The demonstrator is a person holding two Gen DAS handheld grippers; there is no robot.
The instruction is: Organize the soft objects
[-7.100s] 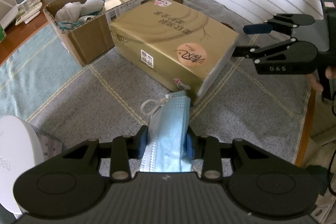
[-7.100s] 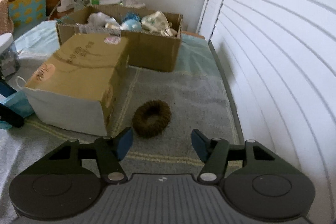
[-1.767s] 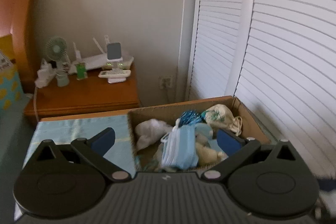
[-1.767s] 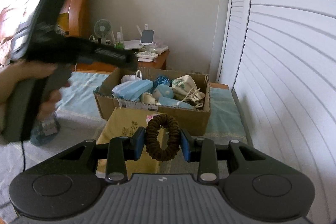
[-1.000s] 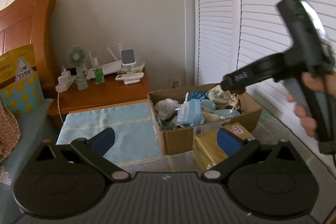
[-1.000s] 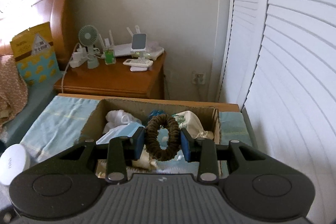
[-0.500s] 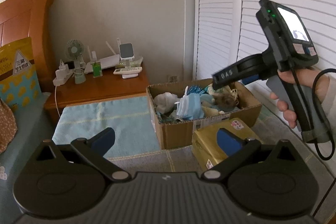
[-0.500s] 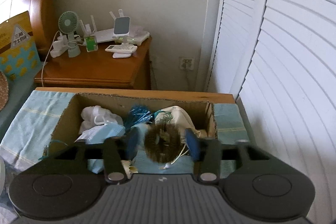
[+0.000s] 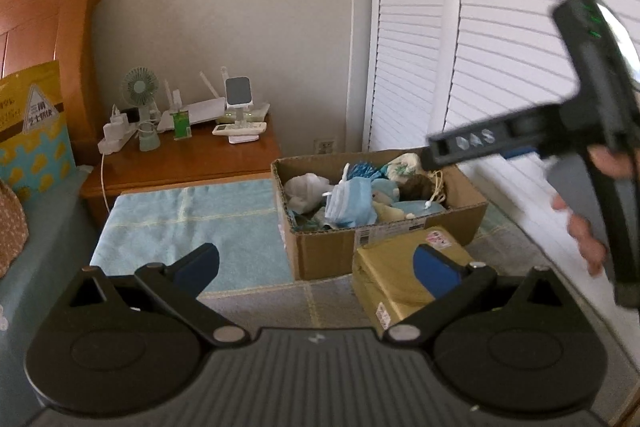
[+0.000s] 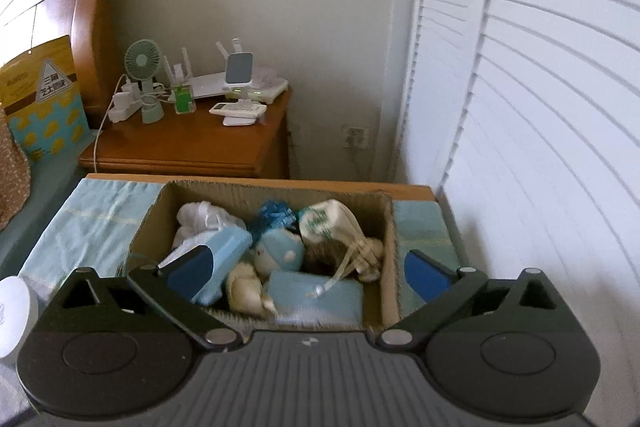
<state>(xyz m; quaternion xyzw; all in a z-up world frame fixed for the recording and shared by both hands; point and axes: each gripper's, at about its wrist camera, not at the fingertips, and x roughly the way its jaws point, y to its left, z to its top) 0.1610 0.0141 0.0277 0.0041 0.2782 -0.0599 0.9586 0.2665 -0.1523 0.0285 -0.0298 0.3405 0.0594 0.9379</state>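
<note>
An open cardboard box (image 9: 332, 251) (image 10: 148, 223) holds several soft things. A blue face mask (image 9: 350, 203) lies on top near the middle, with a white cloth (image 10: 200, 217) and a drawstring pouch (image 10: 324, 223). The brown fuzzy scrunchie (image 10: 326, 255) (image 9: 416, 185) lies in the box by the pouch. My right gripper (image 10: 306, 269) is open and empty just above the box; it also shows in the left wrist view (image 9: 434, 159) over the box's right end. My left gripper (image 9: 316, 267) is open and empty, well back from the box.
A gold tissue pack (image 9: 404, 275) lies in front of the box on a grey and blue mat (image 9: 192, 219). A wooden nightstand (image 10: 192, 147) with a fan and small devices stands behind. White louvred doors (image 10: 540, 127) run along the right. A white round object (image 10: 12, 311) is at left.
My right gripper has opened and the scrunchie has dropped from it into the box. My left gripper stays open and has drawn back slightly.
</note>
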